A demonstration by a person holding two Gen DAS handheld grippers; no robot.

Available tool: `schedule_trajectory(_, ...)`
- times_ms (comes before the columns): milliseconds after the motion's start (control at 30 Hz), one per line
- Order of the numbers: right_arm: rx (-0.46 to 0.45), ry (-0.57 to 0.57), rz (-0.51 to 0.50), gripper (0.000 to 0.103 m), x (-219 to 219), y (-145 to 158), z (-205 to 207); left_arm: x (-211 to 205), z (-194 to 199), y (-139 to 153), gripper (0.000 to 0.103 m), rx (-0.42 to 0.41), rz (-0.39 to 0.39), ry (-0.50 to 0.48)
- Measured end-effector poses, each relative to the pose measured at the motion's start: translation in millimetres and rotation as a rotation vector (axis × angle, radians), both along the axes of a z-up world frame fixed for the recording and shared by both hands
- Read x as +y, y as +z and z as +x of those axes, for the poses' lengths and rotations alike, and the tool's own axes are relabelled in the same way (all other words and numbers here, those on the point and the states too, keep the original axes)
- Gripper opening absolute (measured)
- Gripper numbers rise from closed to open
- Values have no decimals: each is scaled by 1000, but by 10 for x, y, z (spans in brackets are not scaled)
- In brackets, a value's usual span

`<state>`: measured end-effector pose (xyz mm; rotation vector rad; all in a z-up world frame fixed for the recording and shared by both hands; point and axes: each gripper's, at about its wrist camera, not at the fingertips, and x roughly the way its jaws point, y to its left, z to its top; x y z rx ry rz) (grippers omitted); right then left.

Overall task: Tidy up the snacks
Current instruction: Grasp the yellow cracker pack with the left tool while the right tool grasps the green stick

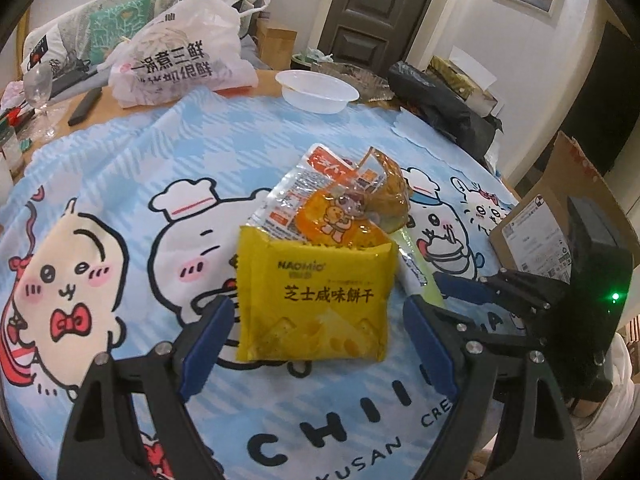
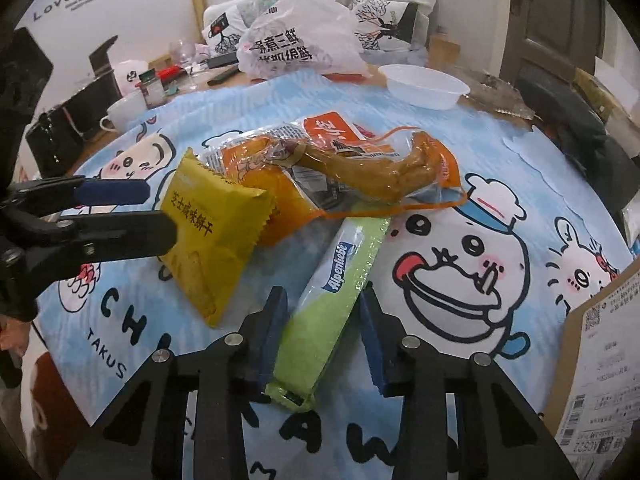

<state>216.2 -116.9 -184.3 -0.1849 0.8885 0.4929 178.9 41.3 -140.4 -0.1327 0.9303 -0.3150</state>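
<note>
- Left wrist view: the left gripper [image 1: 316, 320] has its blue-padded fingers [image 1: 206, 336] spread wide on either side of a flat, glossy yellow cracker packet [image 1: 314, 300], not pinching it.
- The packet lies on a soft blue cartoon-print cloth [image 1: 132, 168] over the surface, its crimped far edge tucked against a crinkly clear pouch [image 1: 320, 200] with orange print.
- At the right the right gripper [image 1: 472, 292] reaches in low over the cloth, near a brown cardboard box [image 1: 536, 228].
- Far back sit a white plastic bowl [image 1: 318, 90] and a wrinkled white shopping bag [image 1: 184, 60].
- Right wrist view: the right gripper [image 2: 324, 320] stands open, fingers either side of a long, smooth green-and-white wafer pack [image 2: 332, 300] without closing on it.
- That pack's far end slips under a vacuum-sealed chicken leg pouch [image 2: 380, 172].
- From the left, the left gripper [image 2: 158, 212] straddles the yellow cracker packet [image 2: 216, 232], whose far serrated edge is propped up against the pouches.
</note>
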Motion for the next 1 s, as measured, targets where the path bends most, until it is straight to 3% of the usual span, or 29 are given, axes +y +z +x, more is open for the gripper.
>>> schedule_trajectory(233, 11, -9, 2, 27, -136, 32, -162, -60, 78, -71, 84, 20, -5, 27)
schedule_trajectory(433, 13, -3, 15, 27, -204, 32, -262, -89, 238, 61, 84, -37, 10, 51)
schedule_trajectory(500, 16, -2, 24, 27, -221, 31, -260, -117, 311, 96, 73, -46, 31, 51)
schedule_trajectory(567, 12, 2, 21, 28, -217, 32, -265, -129, 378, 99, 51, -42, 39, 51)
schedule_trajectory(633, 10, 4, 23, 28, -224, 30, -273, -126, 401, 61, 41, -15, 37, 27)
schedule_trajectory(833, 11, 8, 30, 28, -250, 30, -298, -36, 187, -146, 40, 84, 73, -19)
schedule_trajectory(1000, 6, 3, 24, 28, -252, 31, -362, -7, -88, -162, 47, 92, 98, -26)
